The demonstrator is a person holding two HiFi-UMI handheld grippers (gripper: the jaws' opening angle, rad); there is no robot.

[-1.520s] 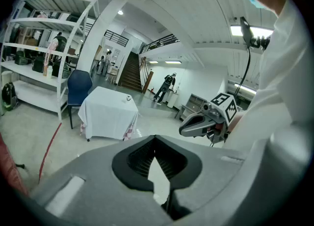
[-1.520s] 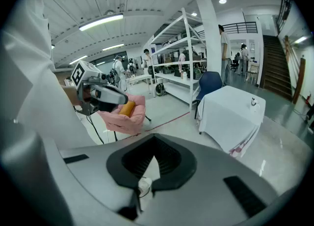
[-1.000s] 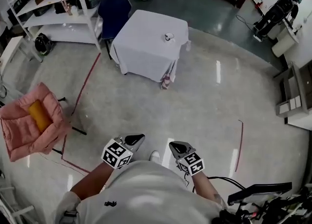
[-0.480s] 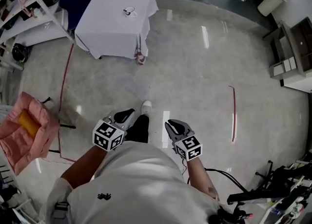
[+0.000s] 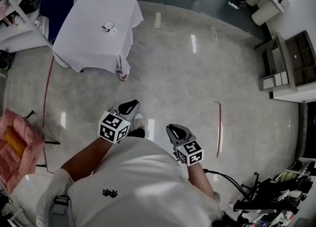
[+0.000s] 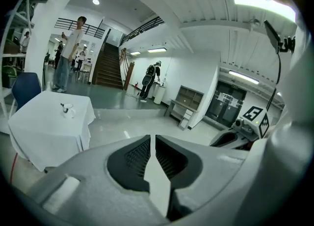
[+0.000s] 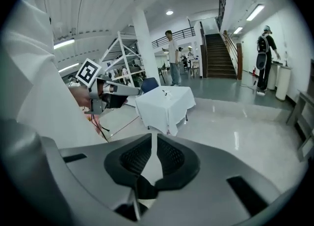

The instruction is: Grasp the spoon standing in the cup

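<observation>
A small white cup (image 5: 109,27) with a dark spoon standing in it sits on a white-clothed table (image 5: 94,48) far across the floor, at the upper left of the head view. The cup is tiny in the left gripper view (image 6: 67,110) and in the right gripper view (image 7: 164,92). I hold both grippers close to my waist, several steps from the table. My left gripper (image 5: 129,106) (image 6: 153,139) shows only a thin slit, its jaws just starting to open, with nothing between them. My right gripper (image 5: 176,133) (image 7: 153,139) is shut and empty.
A blue chair (image 5: 54,4) and white shelving (image 5: 15,4) stand behind the table. A pink cushioned seat (image 5: 15,144) is at my left. Red tape lines (image 5: 218,127) mark the polished floor. A cabinet (image 5: 284,68) lines the right wall. People (image 6: 68,53) stand beyond the table.
In the head view the table and cup have slid from upper middle to upper left as the view turned. Both grippers stay low by my waist.
</observation>
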